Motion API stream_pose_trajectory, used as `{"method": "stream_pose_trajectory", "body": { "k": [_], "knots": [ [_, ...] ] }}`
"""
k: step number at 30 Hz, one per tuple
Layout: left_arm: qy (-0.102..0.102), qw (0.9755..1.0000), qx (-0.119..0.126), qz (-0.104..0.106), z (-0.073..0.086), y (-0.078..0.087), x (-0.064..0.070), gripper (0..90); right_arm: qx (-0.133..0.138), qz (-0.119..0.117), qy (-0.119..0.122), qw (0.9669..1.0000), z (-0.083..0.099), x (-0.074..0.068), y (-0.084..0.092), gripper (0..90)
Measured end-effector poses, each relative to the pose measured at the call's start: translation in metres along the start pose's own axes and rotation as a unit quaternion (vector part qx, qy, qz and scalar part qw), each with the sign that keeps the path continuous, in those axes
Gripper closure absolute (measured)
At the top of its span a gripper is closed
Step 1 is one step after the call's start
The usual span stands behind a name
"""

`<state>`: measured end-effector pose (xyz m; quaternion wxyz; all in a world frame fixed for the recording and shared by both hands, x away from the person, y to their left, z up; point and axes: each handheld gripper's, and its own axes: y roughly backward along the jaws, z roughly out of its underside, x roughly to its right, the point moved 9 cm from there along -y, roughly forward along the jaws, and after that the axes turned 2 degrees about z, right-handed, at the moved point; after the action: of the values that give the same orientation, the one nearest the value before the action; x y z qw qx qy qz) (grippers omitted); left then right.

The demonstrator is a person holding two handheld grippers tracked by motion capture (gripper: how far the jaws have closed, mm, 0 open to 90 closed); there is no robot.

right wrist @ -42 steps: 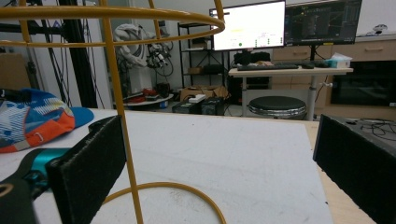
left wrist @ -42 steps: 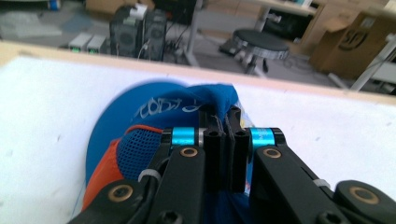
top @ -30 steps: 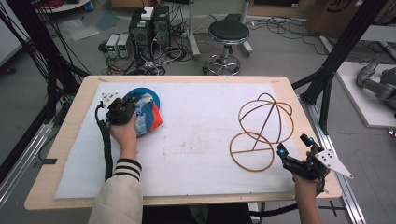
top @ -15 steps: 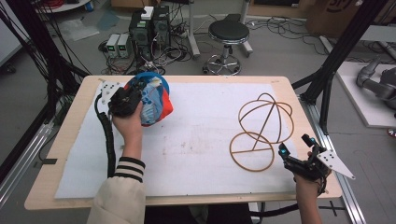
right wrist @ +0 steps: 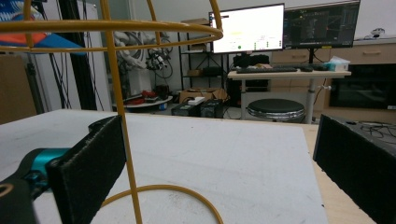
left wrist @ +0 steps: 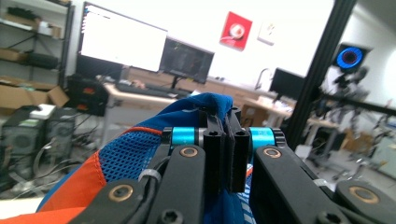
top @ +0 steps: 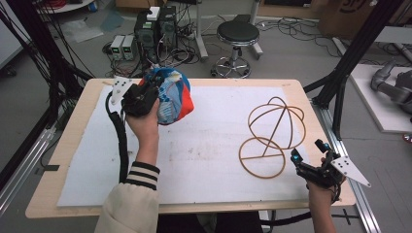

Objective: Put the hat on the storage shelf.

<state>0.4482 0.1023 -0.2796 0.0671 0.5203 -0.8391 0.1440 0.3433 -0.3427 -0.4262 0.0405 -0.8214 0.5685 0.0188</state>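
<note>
Aloft, blue-and-orange mesh cap (top: 172, 97) clamped in left hand-held gripper (top: 145, 94), above table's far-left corner (top: 92, 85).

The blue, orange and white mesh fabric bag (top: 172, 97) hangs bunched and rounded above the far left of the bench (top: 204, 145), lifted clear of it, its blue top edge pinched in the left gripper (top: 145, 94), its body sagging to the right.

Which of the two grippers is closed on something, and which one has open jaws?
The left gripper is closed on the blue and orange cap. The right gripper, beside the wire stand, holds nothing.
</note>
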Motion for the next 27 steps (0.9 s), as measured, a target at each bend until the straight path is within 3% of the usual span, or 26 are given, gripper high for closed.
{"method": "stream_pose_trajectory", "body": {
  "k": [3,4,7,10,13,16,17,20,27],
  "knots": [
    [0.002,0.9998,0.011,0.019,-0.011,-0.003,0.018,87.9,-0.001,-0.004,-0.004,1.0,0.001,0.0,0.0,2.7],
    [0.002,0.9998,0.011,0.019,-0.011,-0.003,0.018,87.9,-0.001,-0.004,-0.004,1.0,0.001,0.0,0.0,2.7],
    [0.004,0.9989,0.022,0.041,-0.019,-0.005,0.04,87.9,-0.001,-0.006,-0.006,1.0,0.002,0.001,0.0,2.6],
    [0.002,0.9982,0.027,0.053,-0.024,-0.007,0.051,87.9,0.001,-0.007,-0.007,1.0,0.0,0.001,0.0,2.7],
    [-0.001,0.9964,0.04,0.075,-0.034,-0.012,0.075,87.9,0.001,-0.006,-0.008,0.9999,0.0,0.001,0.001,2.7],
    [-0.007,0.9955,0.046,0.083,-0.04,-0.014,0.087,87.9,0.003,-0.005,-0.01,0.9999,-0.001,0.002,0.001,2.6],
    [-0.008,0.9944,0.051,0.092,-0.044,-0.017,0.099,87.9,0.003,-0.005,-0.01,0.9999,-0.001,0.002,0.001,2.6],
    [-0.005,0.9935,0.056,0.099,-0.048,-0.02,0.108,87.9,0.006,-0.005,-0.011,0.9999,-0.002,0.002,0.001,2.6],
    [0.002,0.989,0.061,0.134,-0.048,-0.032,0.147,87.9,0.007,-0.004,-0.013,0.9999,-0.003,0.003,0.002,2.7]
  ]
}}
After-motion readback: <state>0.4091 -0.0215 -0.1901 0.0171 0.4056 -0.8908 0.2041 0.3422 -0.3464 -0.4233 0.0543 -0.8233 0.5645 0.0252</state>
